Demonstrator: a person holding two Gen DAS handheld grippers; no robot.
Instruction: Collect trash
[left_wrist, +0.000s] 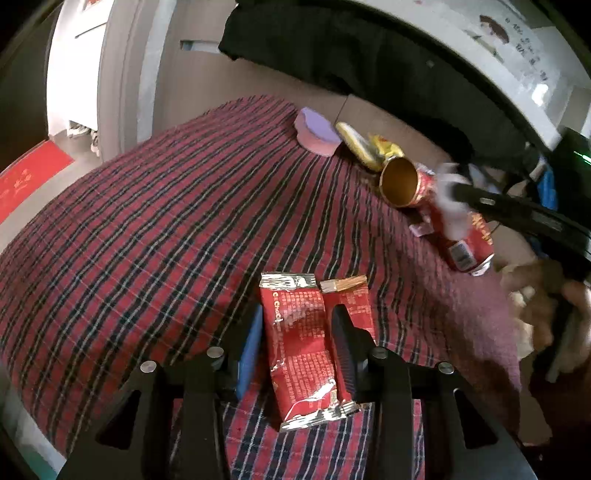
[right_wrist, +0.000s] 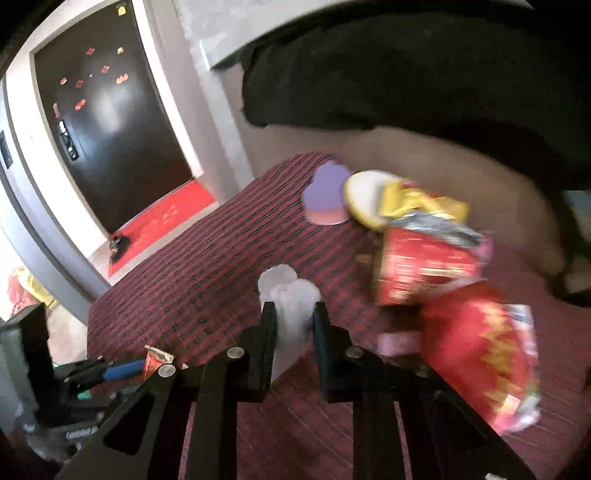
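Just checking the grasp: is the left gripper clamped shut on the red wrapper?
No, the left gripper stands open astride the red wrapper, with gaps beside both fingers.

A red plaid cloth covers the counter. Beyond it stands a dark door in a pale frame, a red mat on the floor before it — daylight glares off the door's surface.

Between the left jaws lies a red wrapper — crinkled foil, glossy, silver at its crimped ends. Beneath it the plaid cloth looks woven and matt. Beyond, to the right, a red can shines metallic, gold inside. The right jaws pinch soft white tissue — matt, crumpled.
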